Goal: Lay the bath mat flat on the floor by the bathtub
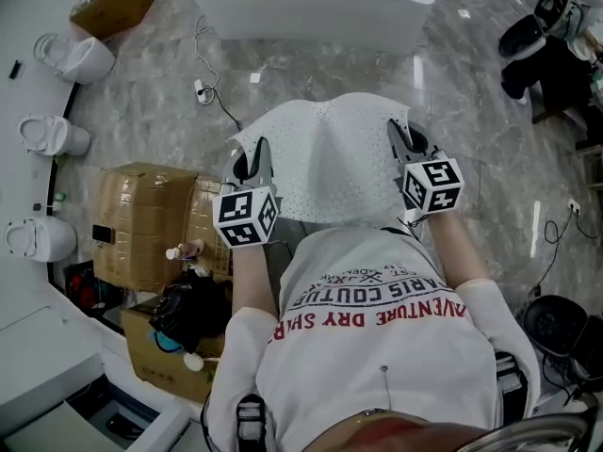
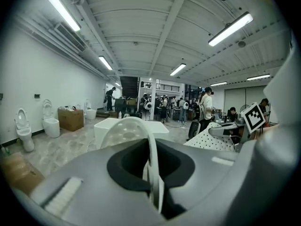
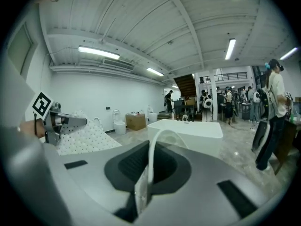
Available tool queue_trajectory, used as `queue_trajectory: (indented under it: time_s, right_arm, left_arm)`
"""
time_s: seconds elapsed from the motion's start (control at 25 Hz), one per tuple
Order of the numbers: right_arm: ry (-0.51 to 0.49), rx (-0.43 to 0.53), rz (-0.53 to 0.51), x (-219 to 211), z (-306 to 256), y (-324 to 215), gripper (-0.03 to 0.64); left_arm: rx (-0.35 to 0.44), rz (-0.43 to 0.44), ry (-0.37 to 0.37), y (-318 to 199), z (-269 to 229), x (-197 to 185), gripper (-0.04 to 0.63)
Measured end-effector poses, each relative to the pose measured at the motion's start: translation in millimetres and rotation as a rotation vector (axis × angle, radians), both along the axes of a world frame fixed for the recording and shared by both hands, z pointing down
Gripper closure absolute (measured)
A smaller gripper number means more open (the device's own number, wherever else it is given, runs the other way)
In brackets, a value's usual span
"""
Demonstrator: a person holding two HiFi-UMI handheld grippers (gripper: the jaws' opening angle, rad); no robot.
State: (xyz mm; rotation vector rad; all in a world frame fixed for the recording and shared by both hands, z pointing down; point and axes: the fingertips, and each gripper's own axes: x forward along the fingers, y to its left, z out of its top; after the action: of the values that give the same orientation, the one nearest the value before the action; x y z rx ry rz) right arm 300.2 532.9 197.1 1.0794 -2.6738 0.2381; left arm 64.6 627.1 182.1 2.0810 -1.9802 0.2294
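Note:
The white perforated bath mat (image 1: 325,163) hangs in the air in front of the person, spread between both grippers, above the marble floor. My left gripper (image 1: 254,158) is shut on the mat's left edge, and the right gripper (image 1: 403,137) is shut on its right edge. In the left gripper view a curled strip of the mat (image 2: 151,140) is pinched between the jaws. The right gripper view shows the mat's edge (image 3: 149,166) clamped the same way. The white bathtub (image 1: 311,3) stands on the floor beyond the mat; it also shows as the bathtub (image 2: 106,126) and the bathtub (image 3: 193,128).
Toilets (image 1: 57,135) line the curved wall at the left. Cardboard boxes (image 1: 141,219) stand at the lower left, and another box (image 1: 113,3) at the top left. A cable with a plug (image 1: 203,90) lies on the floor near the tub. Several people stand far behind the tub (image 2: 204,105).

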Motion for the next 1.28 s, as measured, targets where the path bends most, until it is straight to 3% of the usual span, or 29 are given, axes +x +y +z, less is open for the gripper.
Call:
queue_trajectory:
  time_s: [0.28, 0.56, 0.96, 1.12, 1.28]
  right_arm:
    - [0.076, -0.029, -0.038, -37.1, 22.8, -13.9, 0.601]
    - [0.089, -0.092, -0.12, -76.1, 53.5, -87.3, 0.601]
    - [0.043, -0.179, -0.278, -124.2, 72.6, -282.6, 0.601]
    - [0.029, -0.253, -0.253, -123.6, 86.4, -356.4, 0.601]
    - [0.017, -0.303, -0.204, -129.7, 98.2, -417.8, 0.601]
  left_arm:
    - [-0.023, -0.014, 0.066, -11.1, 27.7, -40.8, 0.575]
    - [-0.087, -0.073, 0.078, -66.5, 58.0, -67.9, 0.575]
    - [-0.167, -0.197, 0.044, -240.4, 67.6, -105.9, 0.575]
    - [-0.203, -0.201, 0.008, -304.3, 71.2, -107.2, 0.575]
    - [-0.253, -0.149, -0.013, -368.1, 80.8, -111.7, 0.575]
